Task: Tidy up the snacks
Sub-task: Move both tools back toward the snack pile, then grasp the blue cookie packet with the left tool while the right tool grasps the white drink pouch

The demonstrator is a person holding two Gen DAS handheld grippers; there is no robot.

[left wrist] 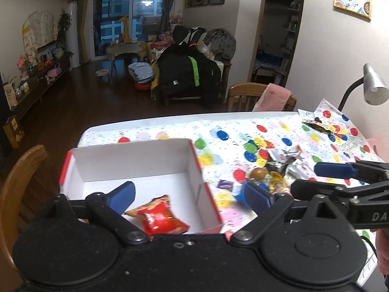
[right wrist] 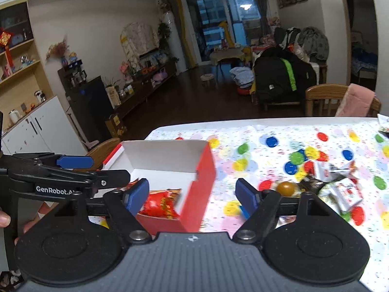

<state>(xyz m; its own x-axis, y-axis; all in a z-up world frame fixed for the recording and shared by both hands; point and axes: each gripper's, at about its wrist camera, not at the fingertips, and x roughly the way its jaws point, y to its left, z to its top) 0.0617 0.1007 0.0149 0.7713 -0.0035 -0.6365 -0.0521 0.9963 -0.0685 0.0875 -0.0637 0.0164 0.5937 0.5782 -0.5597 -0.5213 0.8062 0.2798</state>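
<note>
A red box with a white inside [left wrist: 136, 165] [right wrist: 201, 170] sits at the table's near left. One red snack packet [left wrist: 160, 216] [right wrist: 160, 202] lies in it. My left gripper [left wrist: 192, 194] hangs open above the box's right wall, holding nothing. My right gripper [right wrist: 192, 194] is open too, over the box's right corner. It also shows from the side at the right of the left wrist view [left wrist: 340, 170]. A heap of snacks [left wrist: 279, 168] [right wrist: 323, 180] lies on the cloth to the right: white packets, a brown ball [left wrist: 259, 174] [right wrist: 287, 187], a yellow packet, a purple sweet [left wrist: 225, 185].
A dotted tablecloth [left wrist: 243, 131] [right wrist: 279, 131] covers the table. A dark wrapper [left wrist: 316, 124] lies at the far right, near a grey desk lamp [left wrist: 374, 87]. Wooden chairs stand at the far side [left wrist: 245, 95] and near left [left wrist: 19, 177]. A hand [right wrist: 4, 219] holds the left gripper.
</note>
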